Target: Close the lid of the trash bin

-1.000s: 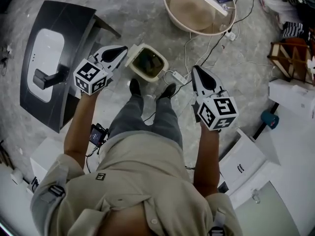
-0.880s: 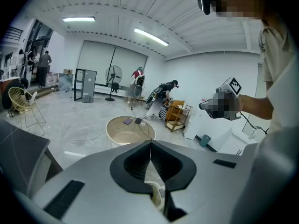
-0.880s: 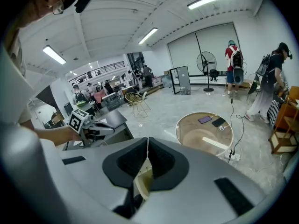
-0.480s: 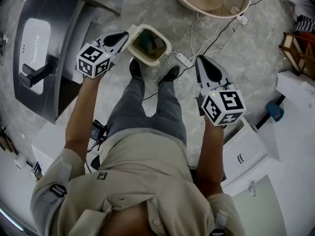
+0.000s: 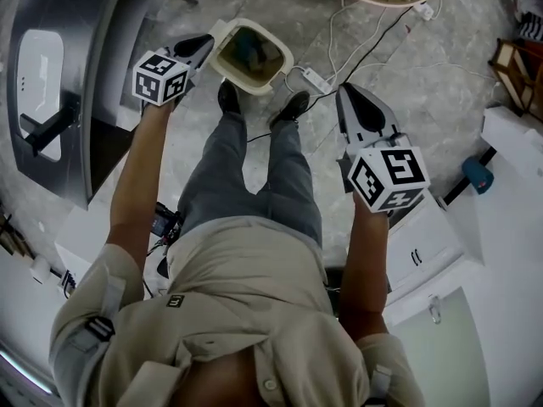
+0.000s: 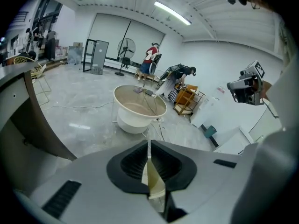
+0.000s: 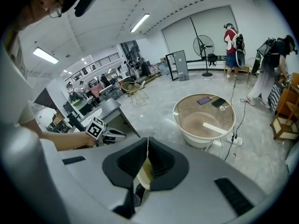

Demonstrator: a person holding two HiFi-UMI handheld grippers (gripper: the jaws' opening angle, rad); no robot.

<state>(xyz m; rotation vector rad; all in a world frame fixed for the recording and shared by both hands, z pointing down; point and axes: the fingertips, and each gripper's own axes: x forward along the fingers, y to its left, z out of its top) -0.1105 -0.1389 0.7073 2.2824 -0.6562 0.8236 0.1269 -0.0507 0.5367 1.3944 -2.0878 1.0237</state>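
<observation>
A cream, square, round-cornered plastic trash bin (image 5: 287, 59) is standing on the grey marbled floor (image 5: 441, 83), just beyond the person's black shoes (image 5: 229, 97). Its dark mouth is lying open, so the closing is not yet done. A pale flap (image 5: 222, 30) at the bin's left edge is probably the raised lid, though seen edge-on it is hard to be sure.

The left gripper (image 5: 206, 45) is pointing forward and down with its tip just beside that left edge; whether it is touching I cannot tell. Its jaws are pressed together with nothing between them. That suits a push: a blunt closed tip for tipping the lid over, not for pinching it.

The right gripper (image 5: 348, 93) is hanging well apart from the bin, out to the right above a white power strip (image 5: 316, 81) and its cables. Its jaws are likewise meeting, holding nothing, and it appears to be kept clear while the left does the work.

A dark grey counter with a white inset (image 5: 51, 83) is flanking the bin on the left.
</observation>
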